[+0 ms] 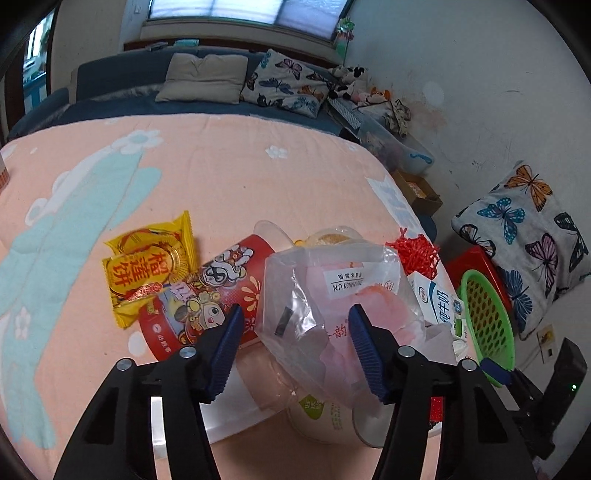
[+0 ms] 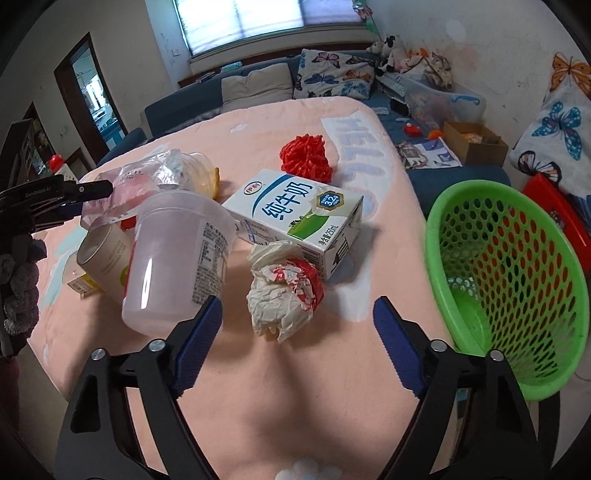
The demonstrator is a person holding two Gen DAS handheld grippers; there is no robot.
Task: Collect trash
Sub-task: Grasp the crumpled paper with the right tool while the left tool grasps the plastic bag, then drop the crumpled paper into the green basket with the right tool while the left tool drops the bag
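Two yellow snack packets (image 1: 147, 264), one red tub (image 1: 207, 295), one milk carton (image 2: 295, 221), one crumpled wrapper (image 2: 284, 291), one green basket (image 2: 509, 280); left hand-held gripper (image 1: 295, 325) straddles a clear bag (image 1: 332, 295), right hand-held gripper (image 2: 297, 317) apart.

Pink blanket (image 1: 221, 177) with pale blue and white flower print covers the bed. Beyond its far edge: dark blue sofa (image 1: 122, 74) carrying a beige cushion (image 1: 205, 77) and a butterfly-print pillow (image 1: 286, 83). Soft toys (image 1: 352, 83) at the sofa's right end. Window (image 1: 251, 13) above the sofa. Cardboard box (image 2: 476, 142) right of the blanket, near a clear storage bin (image 2: 448, 99). Doorway (image 2: 90, 92) left of the sofa.
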